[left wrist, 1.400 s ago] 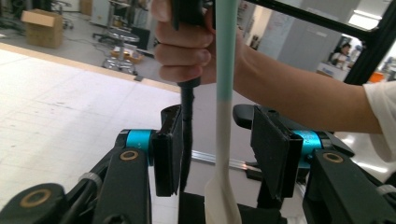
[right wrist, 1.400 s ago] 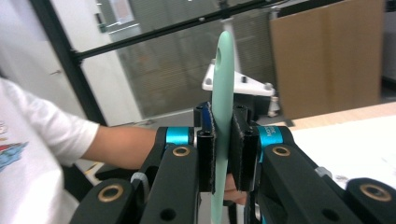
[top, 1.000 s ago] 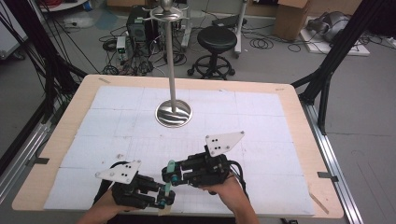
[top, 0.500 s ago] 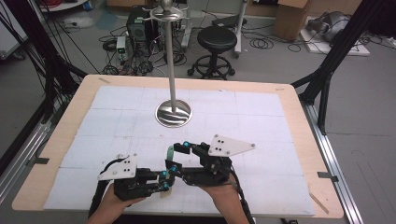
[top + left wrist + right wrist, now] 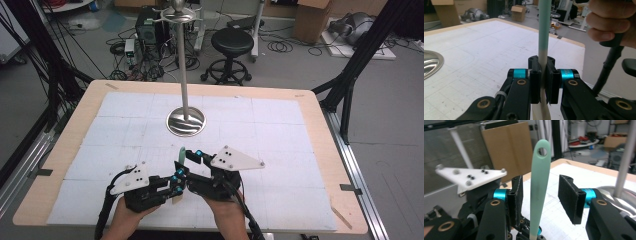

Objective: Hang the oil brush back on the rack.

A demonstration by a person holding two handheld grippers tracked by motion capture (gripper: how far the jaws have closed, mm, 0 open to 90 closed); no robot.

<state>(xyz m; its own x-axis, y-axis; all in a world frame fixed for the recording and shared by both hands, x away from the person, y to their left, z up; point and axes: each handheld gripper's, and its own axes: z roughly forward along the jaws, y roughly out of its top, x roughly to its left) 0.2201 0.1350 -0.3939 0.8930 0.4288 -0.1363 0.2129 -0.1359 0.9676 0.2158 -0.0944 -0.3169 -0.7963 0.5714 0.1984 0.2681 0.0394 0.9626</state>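
The left gripper [image 5: 543, 82] is clamped tight on a slim utensil handle [image 5: 544, 32], mint green along most of its length and cream-white where the pads pinch it. Both black pads [image 5: 535, 86] press flat against the handle's sides, and the handle stands upright out of the jaws. In the high view the left gripper [image 5: 176, 181] sits low over the white table mat [image 5: 280, 150], near the person's edge, with the green handle tip [image 5: 182, 153] poking up just in front of it.

The right gripper [image 5: 543, 195] straddles the same handle [image 5: 539, 182] without gripping it. Its jaws have just been closing, yet they stand apart, with daylight on both sides of the handle; the left pad [image 5: 516, 197] is nearer than the other. The handle's rounded end has a hanging hole. In the high view the right gripper [image 5: 192, 156] is just beside the left one, and the round steel base of a pole stand [image 5: 186, 121] lies farther up the table.
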